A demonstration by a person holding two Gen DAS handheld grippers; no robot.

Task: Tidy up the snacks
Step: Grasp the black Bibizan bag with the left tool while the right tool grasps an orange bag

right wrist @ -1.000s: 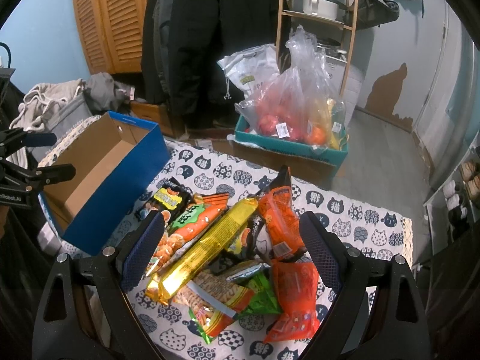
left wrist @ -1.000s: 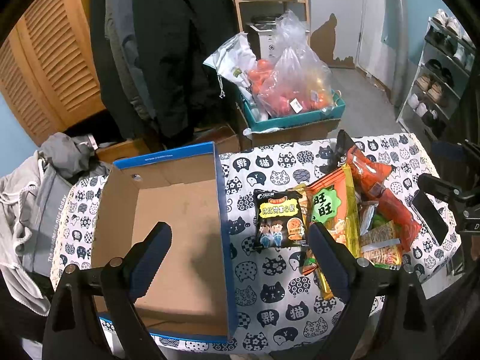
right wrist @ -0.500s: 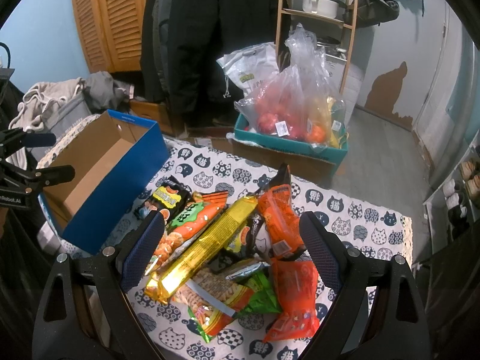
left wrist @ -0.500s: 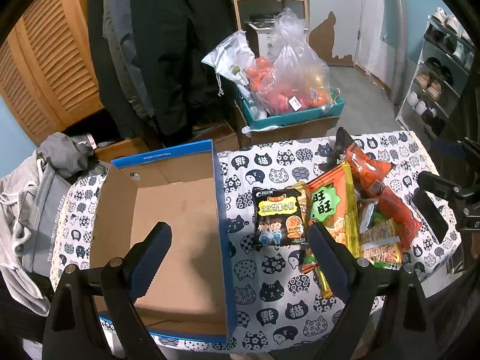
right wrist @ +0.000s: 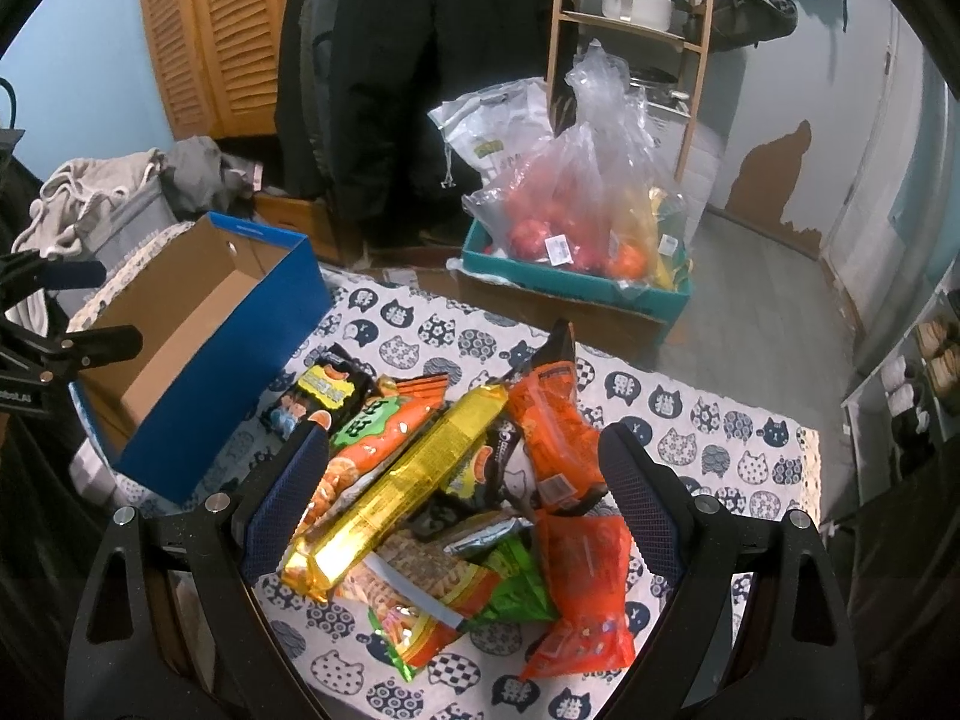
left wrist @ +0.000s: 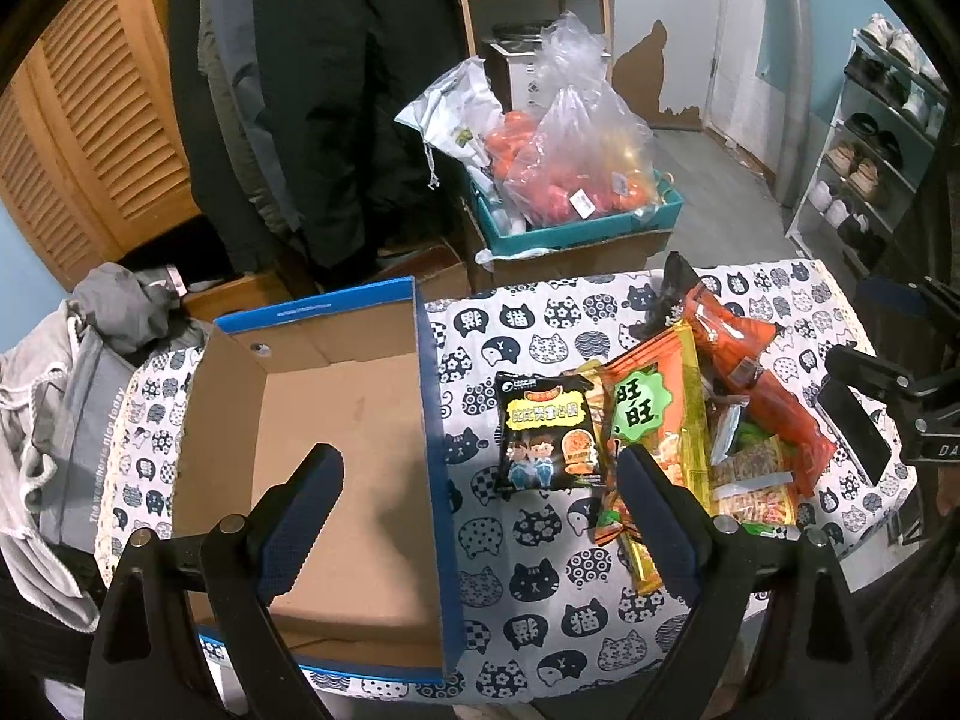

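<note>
An empty blue cardboard box (left wrist: 336,420) sits on the left of the cat-print table (left wrist: 540,540); it also shows in the right wrist view (right wrist: 222,378). A pile of snack packets lies to its right: a black packet (left wrist: 549,432), an orange-green packet (left wrist: 645,414), a long yellow packet (right wrist: 408,480) and orange packets (right wrist: 552,420). My left gripper (left wrist: 480,516) is open and empty, above the box's right wall. My right gripper (right wrist: 465,498) is open and empty, above the snack pile.
Beyond the table's far edge stands a teal crate (left wrist: 576,228) with plastic bags of fruit (left wrist: 576,162). Dark coats (left wrist: 312,90) hang behind. A grey bag with clothes (left wrist: 78,396) sits at the left. A shoe rack (left wrist: 870,150) is at the right.
Both grippers have shifted only slightly; the left view has dropped a little toward the table. Nothing has been taken hold of.
</note>
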